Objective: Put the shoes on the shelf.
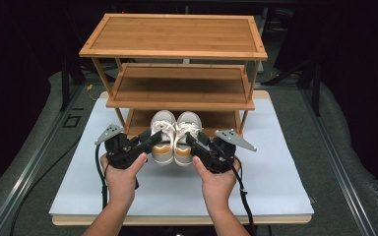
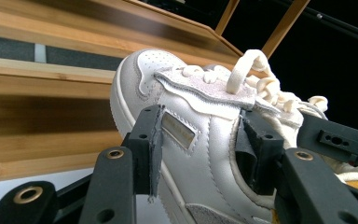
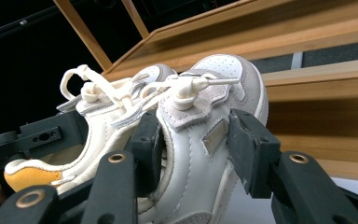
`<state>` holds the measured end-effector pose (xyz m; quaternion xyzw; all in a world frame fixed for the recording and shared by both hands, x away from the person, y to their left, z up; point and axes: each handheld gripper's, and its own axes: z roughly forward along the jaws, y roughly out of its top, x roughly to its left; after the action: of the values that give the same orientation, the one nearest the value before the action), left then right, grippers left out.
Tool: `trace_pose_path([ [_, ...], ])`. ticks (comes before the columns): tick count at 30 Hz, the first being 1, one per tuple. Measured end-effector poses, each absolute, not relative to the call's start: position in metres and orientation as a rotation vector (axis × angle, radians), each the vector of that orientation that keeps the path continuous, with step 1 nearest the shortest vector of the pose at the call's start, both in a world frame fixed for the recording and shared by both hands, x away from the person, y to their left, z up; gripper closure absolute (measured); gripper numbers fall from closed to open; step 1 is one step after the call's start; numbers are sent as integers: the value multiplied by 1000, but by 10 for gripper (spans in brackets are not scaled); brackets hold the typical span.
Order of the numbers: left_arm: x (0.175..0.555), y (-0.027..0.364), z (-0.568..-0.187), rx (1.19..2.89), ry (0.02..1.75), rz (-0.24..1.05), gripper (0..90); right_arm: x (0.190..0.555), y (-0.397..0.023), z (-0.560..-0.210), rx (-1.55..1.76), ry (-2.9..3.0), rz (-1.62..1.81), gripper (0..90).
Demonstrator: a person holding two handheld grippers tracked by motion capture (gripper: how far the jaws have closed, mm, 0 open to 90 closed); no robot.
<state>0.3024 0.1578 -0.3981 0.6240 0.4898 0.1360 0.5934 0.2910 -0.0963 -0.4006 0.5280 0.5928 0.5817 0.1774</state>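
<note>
High view: left gripper (image 1: pixel 152 140) and right gripper (image 1: pixel 192 140) each clamp their jaws on 1 white sneaker (image 1: pixel 163 135).

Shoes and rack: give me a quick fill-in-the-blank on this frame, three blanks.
1. Each gripper's jaws are clamped on one ____ sneaker: the left gripper holds the left sneaker, the right gripper the right sneaker.
2. The heel of each sneaker is coloured ____.
3. The wooden rack behind the sneakers has ____ shelves.

Missing words: white; orange; three
</note>
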Motion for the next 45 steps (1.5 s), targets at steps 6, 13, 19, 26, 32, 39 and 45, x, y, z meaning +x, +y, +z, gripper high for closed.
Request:
trace_pose_path([
  [6, 305, 160, -391, 1444, 1134, 312, 551, 292, -97, -392, 1492, 1703, 1638, 560],
  [13, 311, 160, -385, 1443, 1130, 323, 550, 299, -95, -384, 1471, 1689, 1628, 559],
  [19, 319, 157, -380, 1449, 1128, 329, 550, 306, -95, -380, 1455, 1689, 1626, 560],
  [26, 330, 154, -374, 1455, 1132, 320, 550, 316, -98, -374, 1462, 1698, 1609, 561],
  [32, 337, 153, -371, 1451, 1137, 320, 550, 323, -98, -371, 1471, 1692, 1600, 561],
  [39, 347, 154, -366, 1454, 1139, 308, 550, 332, -99, -367, 1477, 1691, 1623, 561],
  [45, 356, 154, -360, 1446, 1143, 295, 550, 341, -99, -361, 1488, 1685, 1627, 561],
])
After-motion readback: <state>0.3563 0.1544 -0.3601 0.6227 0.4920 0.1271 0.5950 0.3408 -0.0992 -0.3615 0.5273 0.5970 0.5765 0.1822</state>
